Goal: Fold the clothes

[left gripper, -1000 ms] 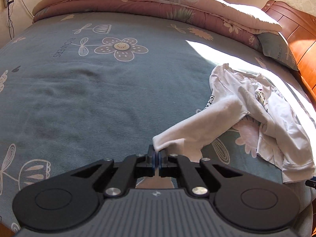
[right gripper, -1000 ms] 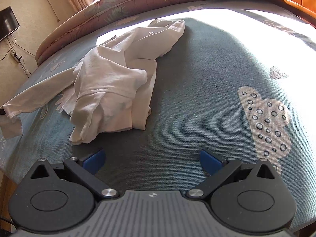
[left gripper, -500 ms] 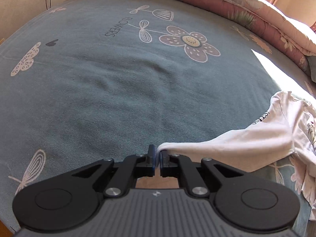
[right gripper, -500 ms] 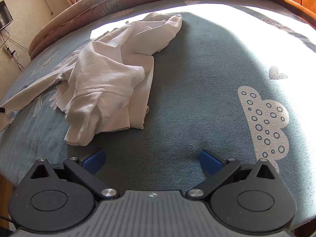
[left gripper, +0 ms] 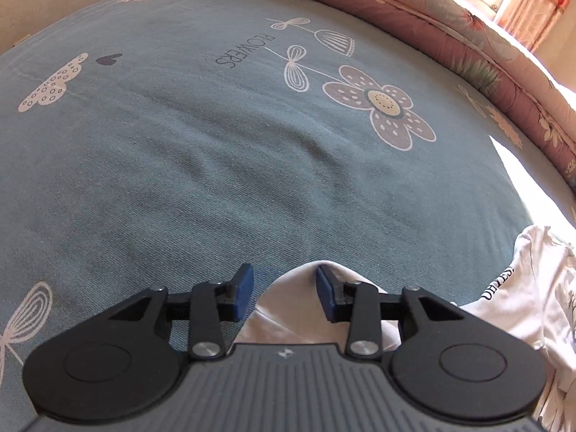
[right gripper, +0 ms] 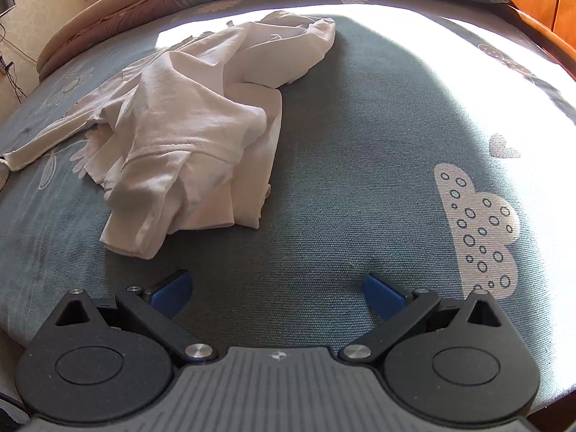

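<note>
Left tongs (left gripper: pixel 284 293): I see the blue pads (left gripper: pixel 242 291) parted to a moderate gap, gripping nothing; a fold of the white cotton long-sleeved shirt (left gripper: pixel 518 306) lies between and below them on the bed. Right tongs (right gripper: pixel 277 293): spread wide, nothing held, hovering over bare grey-blue bedsheet with flower and cloud print (right gripper: pixel 360 180). In the right wrist view the shirt (right gripper: pixel 187 126) lies crumpled on the sheet, left of centre, one sleeve stretched toward the left edge, its hem near the left pad but apart from it. Pink floral quilt (left gripper: pixel 450 32) bunched along the far side.
</note>
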Tool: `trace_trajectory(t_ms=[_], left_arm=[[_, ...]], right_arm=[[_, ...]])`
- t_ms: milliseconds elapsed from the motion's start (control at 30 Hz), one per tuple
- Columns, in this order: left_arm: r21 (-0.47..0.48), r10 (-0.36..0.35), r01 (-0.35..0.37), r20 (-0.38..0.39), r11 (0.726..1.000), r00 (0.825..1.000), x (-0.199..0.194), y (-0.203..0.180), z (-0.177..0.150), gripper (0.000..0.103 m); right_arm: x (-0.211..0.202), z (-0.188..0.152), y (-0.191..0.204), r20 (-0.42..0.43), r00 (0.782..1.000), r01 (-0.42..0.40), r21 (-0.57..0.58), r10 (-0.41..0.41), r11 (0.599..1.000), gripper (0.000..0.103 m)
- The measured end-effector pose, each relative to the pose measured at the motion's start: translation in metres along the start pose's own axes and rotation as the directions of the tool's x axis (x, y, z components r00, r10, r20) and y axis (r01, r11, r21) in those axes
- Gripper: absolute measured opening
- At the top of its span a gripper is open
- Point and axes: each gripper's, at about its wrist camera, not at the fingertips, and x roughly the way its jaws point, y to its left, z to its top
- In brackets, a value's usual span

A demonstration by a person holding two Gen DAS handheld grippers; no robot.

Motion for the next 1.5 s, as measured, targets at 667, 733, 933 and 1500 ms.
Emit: trace_trajectory(t_ms=[667, 733, 933, 1500], left_arm=[[-0.501, -0.403, 0.444, 0.195, 0.743, 0.894, 0.003, 0.045, -0.105, 0.057], [-0.495, -0.379, 0.442, 0.229, 0.748, 0.897, 0.005, 0.042, -0.105, 0.052], [-0.444, -0.239, 0.297, 0.182, 0.846, 0.954, -0.008, 0.034, -0.098, 0.005], [-0.289, -0.102, 0.182, 0.271, 0.94, 0.957, -0.122, 0.079, -0.07, 0.003]], right_arm=[[0.002, 0.0, 0.003, 0.016, 0.999, 0.034, -0.015, -0.034, 0.999, 0.103], [0.003, 0.0, 0.003, 0.014, 0.999, 0.037, -0.015, -0.037, 0.999, 0.103], [0.004, 0.002, 0.005, 0.009, 0.999, 0.044, -0.016, -0.044, 0.999, 0.103], [0.006, 0.01, 0.001, -0.008, 0.999, 0.034, 0.028, -0.034, 0.999, 0.103]])
